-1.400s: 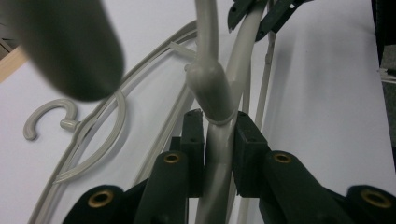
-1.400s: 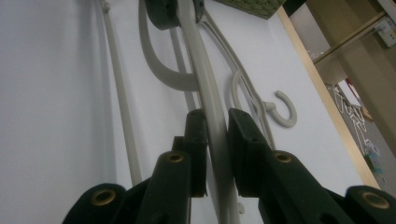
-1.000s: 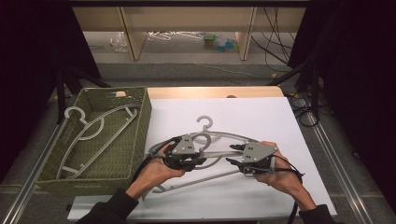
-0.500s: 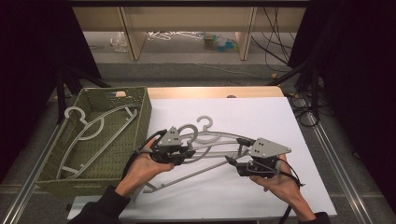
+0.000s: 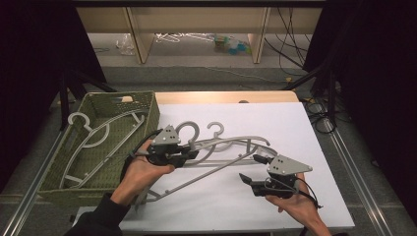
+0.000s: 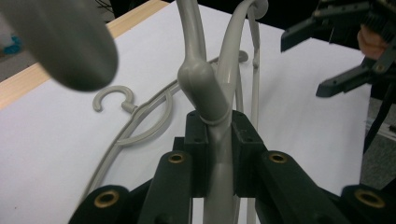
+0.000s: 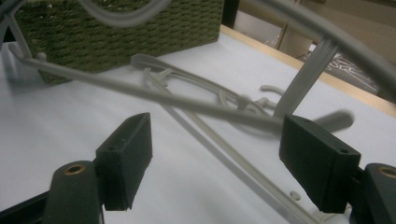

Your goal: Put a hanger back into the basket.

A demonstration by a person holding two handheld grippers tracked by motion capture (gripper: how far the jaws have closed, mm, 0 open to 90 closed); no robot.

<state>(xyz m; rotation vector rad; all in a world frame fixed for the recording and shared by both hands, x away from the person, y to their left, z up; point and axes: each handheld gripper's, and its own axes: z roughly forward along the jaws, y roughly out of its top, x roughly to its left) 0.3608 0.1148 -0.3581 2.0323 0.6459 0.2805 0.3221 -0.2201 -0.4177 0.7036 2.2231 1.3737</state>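
My left gripper [image 5: 193, 153] is shut on the neck of a grey plastic hanger [image 5: 206, 172], just below its hook, and holds it tilted above the white table. In the left gripper view both pads [image 6: 196, 140] pinch the neck [image 6: 201, 79]. A second grey hanger [image 5: 216, 129] lies flat on the table beneath it [image 6: 112, 95]. My right gripper [image 5: 249, 167] is near the held hanger's right end and its jaws have just been opening. In the right gripper view they stand wide [image 7: 217, 156] with nothing between them, and the hanger's bar [image 7: 140, 91] crosses just beyond.
A green woven basket [image 5: 147, 105] stands at the table's left edge with another grey hanger [image 5: 98, 132] lying in it. The white sheet [image 5: 295, 128] covers the table, with a wooden strip [image 5: 221, 97] at the far edge. Shelves and cables lie beyond.
The right gripper has let go of the hanger, opened, and drawn back toward the near right. The left gripper has carried the hanger up and to the left, toward the basket.
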